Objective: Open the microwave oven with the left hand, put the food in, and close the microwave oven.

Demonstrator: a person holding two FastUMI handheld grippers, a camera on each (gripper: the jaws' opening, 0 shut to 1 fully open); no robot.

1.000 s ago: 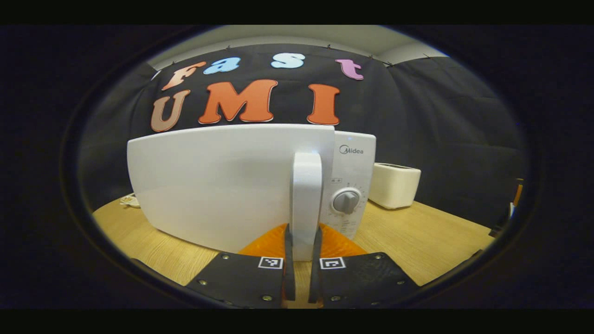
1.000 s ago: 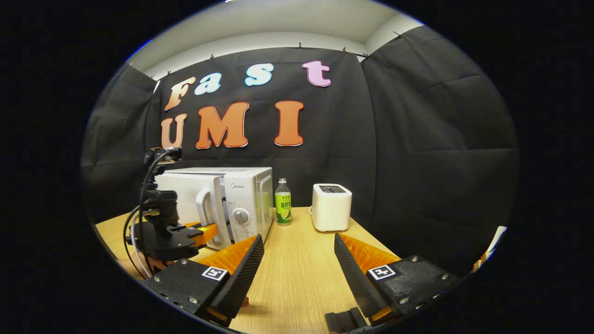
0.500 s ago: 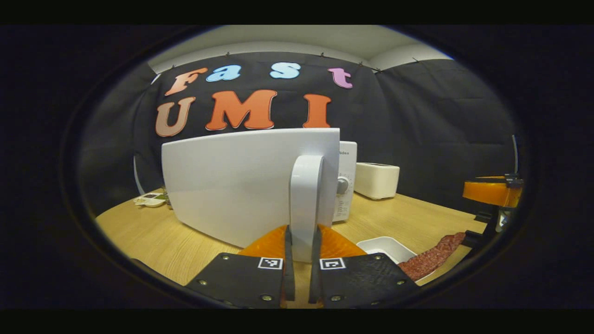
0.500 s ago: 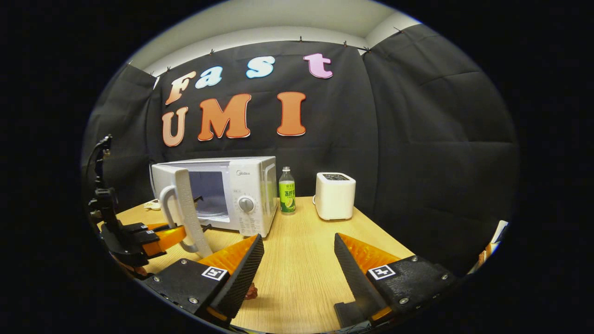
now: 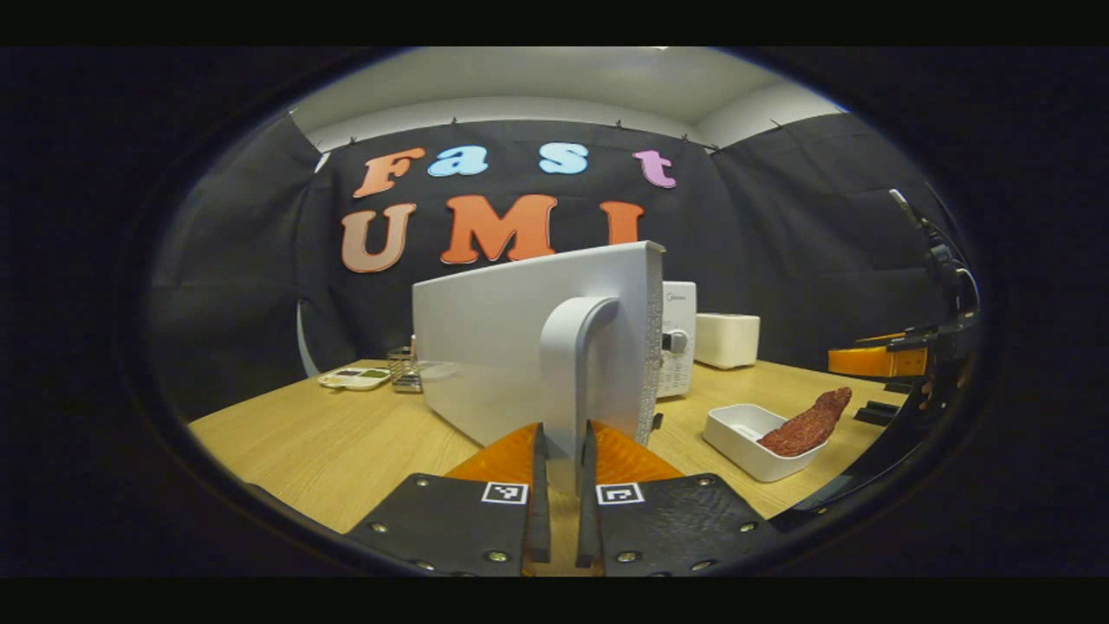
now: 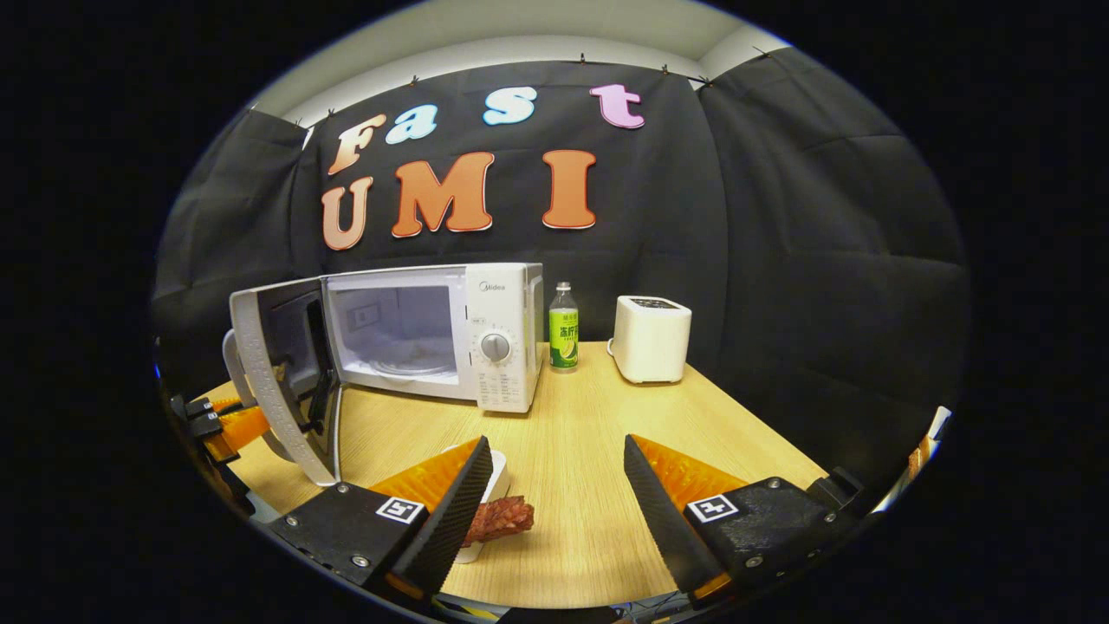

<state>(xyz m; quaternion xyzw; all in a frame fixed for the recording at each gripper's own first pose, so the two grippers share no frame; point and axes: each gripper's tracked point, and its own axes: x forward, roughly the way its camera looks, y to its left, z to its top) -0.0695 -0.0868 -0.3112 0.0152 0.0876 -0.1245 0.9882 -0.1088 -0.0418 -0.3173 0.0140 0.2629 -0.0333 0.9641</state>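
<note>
Microwave door [image 6: 277, 381] wider open than before

The left tool [image 5: 561, 485] has its fingers nearly together, clamped on the door handle [image 5: 567, 364]; the right tool [image 6: 554, 494] hangs with fingers spread wide.

White tray [image 6: 496, 472] half hidden behind right tongs [image 6: 554, 485].

microwave [image 6: 507, 295]: glossy white plastic | table [image 6: 580, 451]: matt wood grain | wall cloth [image 6: 780, 217]: matt black
</note>
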